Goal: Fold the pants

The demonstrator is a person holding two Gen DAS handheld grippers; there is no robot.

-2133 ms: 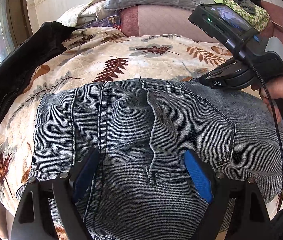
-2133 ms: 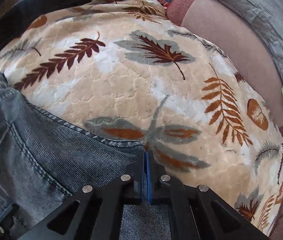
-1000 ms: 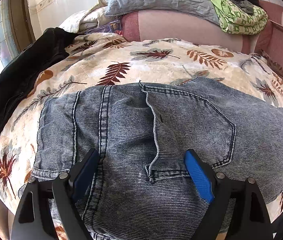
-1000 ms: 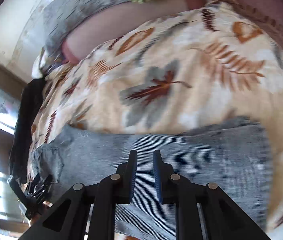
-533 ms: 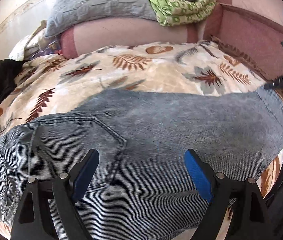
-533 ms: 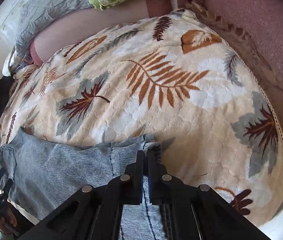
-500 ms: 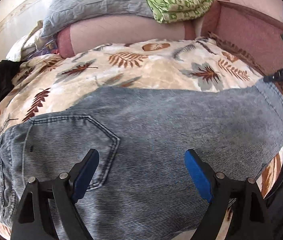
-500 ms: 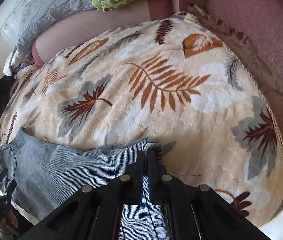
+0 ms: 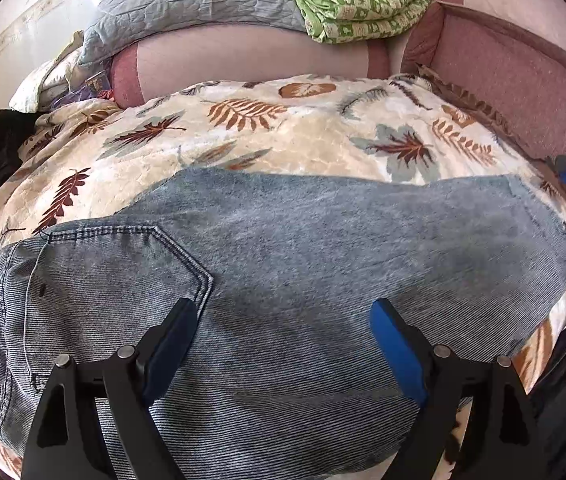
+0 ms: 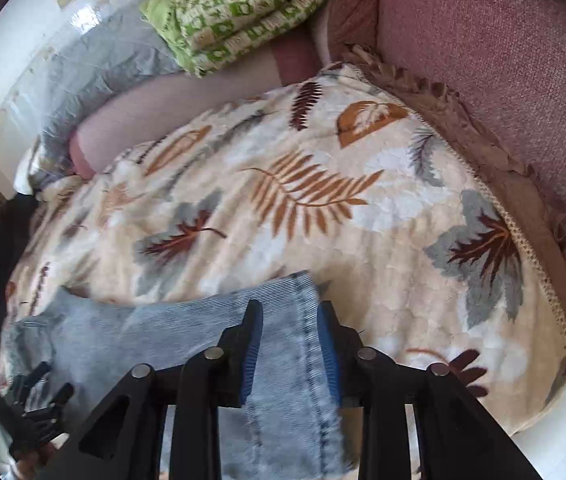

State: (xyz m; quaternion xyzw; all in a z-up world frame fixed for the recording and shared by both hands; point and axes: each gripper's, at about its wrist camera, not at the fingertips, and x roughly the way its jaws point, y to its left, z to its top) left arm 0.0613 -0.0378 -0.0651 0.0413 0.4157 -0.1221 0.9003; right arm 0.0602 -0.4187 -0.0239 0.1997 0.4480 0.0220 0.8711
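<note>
My left gripper (image 9: 283,344) gapes wide above the jeans (image 9: 303,264), spread across mid-frame on the leaf-print blanket (image 9: 315,136). My right gripper (image 10: 289,340) is opening, hem between its jaws.

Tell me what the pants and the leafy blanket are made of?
The jeans look like faded blue denim: fine ribbed weave, stitched seams and a sewn pocket. The leaf-print blanket looks like soft plush fleece, probably synthetic: its surface is fuzzy and dimpled.

pants (image 9: 323,264) flat across blanket (image 9: 307,148); bolster (image 9: 243,56) behind; folded quilt (image 9: 355,4) atop bolster
</note>
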